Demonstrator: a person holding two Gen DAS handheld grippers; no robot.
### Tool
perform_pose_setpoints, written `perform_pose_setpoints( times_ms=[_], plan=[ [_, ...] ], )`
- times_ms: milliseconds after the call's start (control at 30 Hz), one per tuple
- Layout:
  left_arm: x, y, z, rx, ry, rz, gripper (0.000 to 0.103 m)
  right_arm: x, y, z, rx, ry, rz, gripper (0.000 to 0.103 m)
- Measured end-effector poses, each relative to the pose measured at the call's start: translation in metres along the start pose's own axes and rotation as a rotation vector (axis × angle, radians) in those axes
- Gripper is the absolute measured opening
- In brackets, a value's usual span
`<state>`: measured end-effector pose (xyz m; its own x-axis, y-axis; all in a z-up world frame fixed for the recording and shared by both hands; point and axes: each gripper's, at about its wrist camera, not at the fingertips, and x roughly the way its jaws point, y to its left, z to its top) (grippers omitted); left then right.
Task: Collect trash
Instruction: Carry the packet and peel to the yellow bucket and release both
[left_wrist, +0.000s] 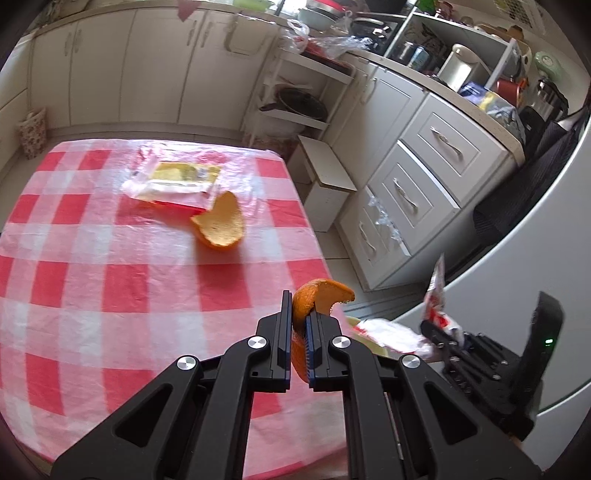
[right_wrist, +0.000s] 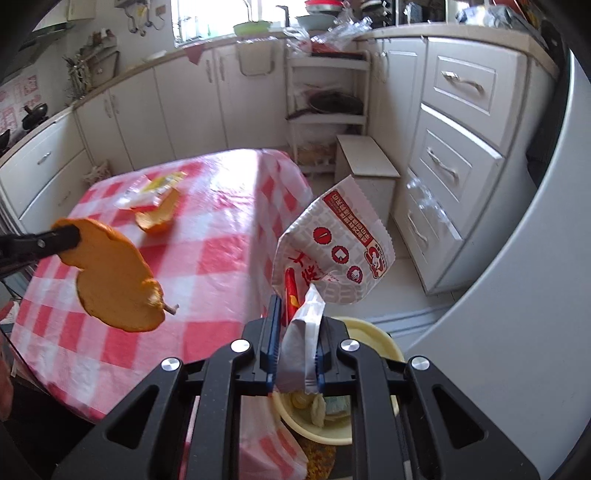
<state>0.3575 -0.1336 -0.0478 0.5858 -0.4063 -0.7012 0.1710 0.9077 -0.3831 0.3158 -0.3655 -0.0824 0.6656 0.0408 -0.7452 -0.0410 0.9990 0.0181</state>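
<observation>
My left gripper (left_wrist: 298, 314) is shut on an orange peel (left_wrist: 321, 293) and holds it over the table's right edge; that peel also shows in the right wrist view (right_wrist: 114, 277). My right gripper (right_wrist: 295, 314) is shut on a white and red paper bag (right_wrist: 336, 247), held above a yellow bin (right_wrist: 373, 332) on the floor beside the table. A second orange peel (left_wrist: 221, 223) and a yellow and white plastic wrapper (left_wrist: 173, 179) lie on the red checked tablecloth (left_wrist: 122, 280).
White kitchen cabinets and drawers (left_wrist: 417, 184) stand to the right. A small white stool (left_wrist: 328, 173) and a shelf rack (left_wrist: 295, 96) stand beyond the table. A white fridge (right_wrist: 517, 295) is at the right.
</observation>
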Motion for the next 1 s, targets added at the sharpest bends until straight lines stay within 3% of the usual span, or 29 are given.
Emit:
perform_pose_setpoints(
  times_ms=[233,333,433,533,667,867,1000],
  plan=[
    [0.029,-0.044,-0.014,0.044,0.045,-0.031,0.005,0.043,-0.031,-0.024,0.076,0.126,-0.025,0.019],
    [0.042,-0.055,-0.021,0.056,0.064,-0.027,0.005,0.068,-0.041,-0.033,0.130,0.217,0.010,0.038],
    [0.054,-0.064,-0.025,0.056,0.083,-0.022,0.005,0.075,-0.051,-0.037,0.180,0.249,0.009,0.039],
    [0.065,-0.071,-0.029,0.059,0.099,-0.018,0.005,0.061,-0.064,-0.032,0.259,0.211,0.045,0.044],
    [0.081,-0.082,-0.035,0.078,0.120,-0.005,0.005,0.023,-0.079,-0.023,0.345,0.092,0.095,0.055],
    [0.104,-0.101,-0.047,0.127,0.137,0.040,0.005,-0.014,-0.087,-0.011,0.401,-0.039,0.144,0.060],
    [0.126,-0.121,-0.056,0.178,0.170,0.058,0.006,-0.024,-0.097,-0.007,0.433,-0.077,0.160,0.062]
  ],
)
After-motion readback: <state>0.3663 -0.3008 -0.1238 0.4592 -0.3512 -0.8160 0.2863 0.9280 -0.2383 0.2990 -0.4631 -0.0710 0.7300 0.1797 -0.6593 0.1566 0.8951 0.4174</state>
